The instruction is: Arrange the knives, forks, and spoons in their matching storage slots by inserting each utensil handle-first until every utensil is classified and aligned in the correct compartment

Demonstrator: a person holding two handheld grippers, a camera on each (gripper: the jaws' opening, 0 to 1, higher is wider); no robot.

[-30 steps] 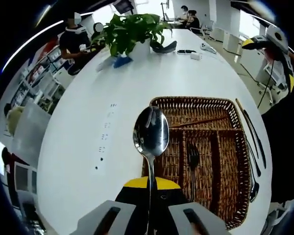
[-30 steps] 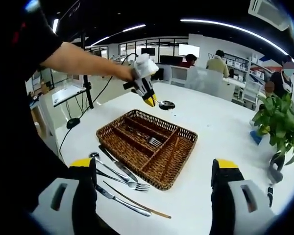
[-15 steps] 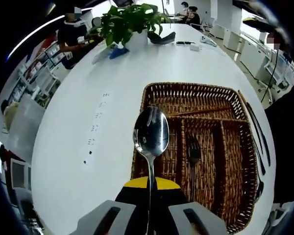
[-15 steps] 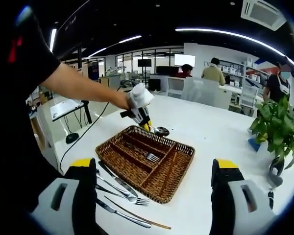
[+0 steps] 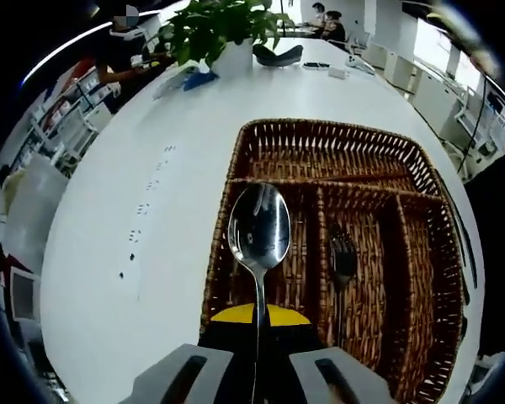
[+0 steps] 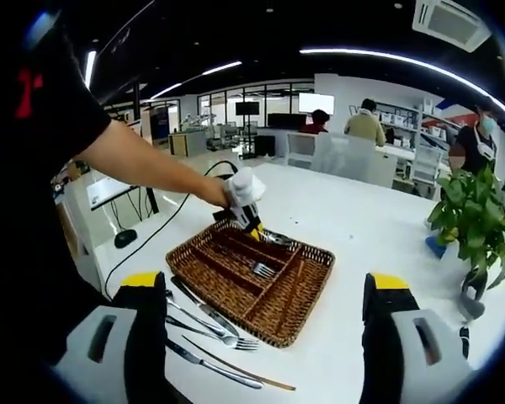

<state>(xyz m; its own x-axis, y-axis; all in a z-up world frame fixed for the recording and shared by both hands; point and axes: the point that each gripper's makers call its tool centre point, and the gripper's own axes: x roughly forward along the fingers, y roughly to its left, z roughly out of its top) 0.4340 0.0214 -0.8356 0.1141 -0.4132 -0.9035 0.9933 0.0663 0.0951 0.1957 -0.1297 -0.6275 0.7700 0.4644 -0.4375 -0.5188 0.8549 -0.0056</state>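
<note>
Left gripper fingers clamp a spoon above the wicker tray, fork at 3 o'clock; right gripper fingers wide; no legible writing.

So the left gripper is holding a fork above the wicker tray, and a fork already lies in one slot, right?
Not quite: the left gripper holds a spoon, not a fork, as the left gripper view shows. It is above the wicker tray, and a fork does lie in one slot.
</note>
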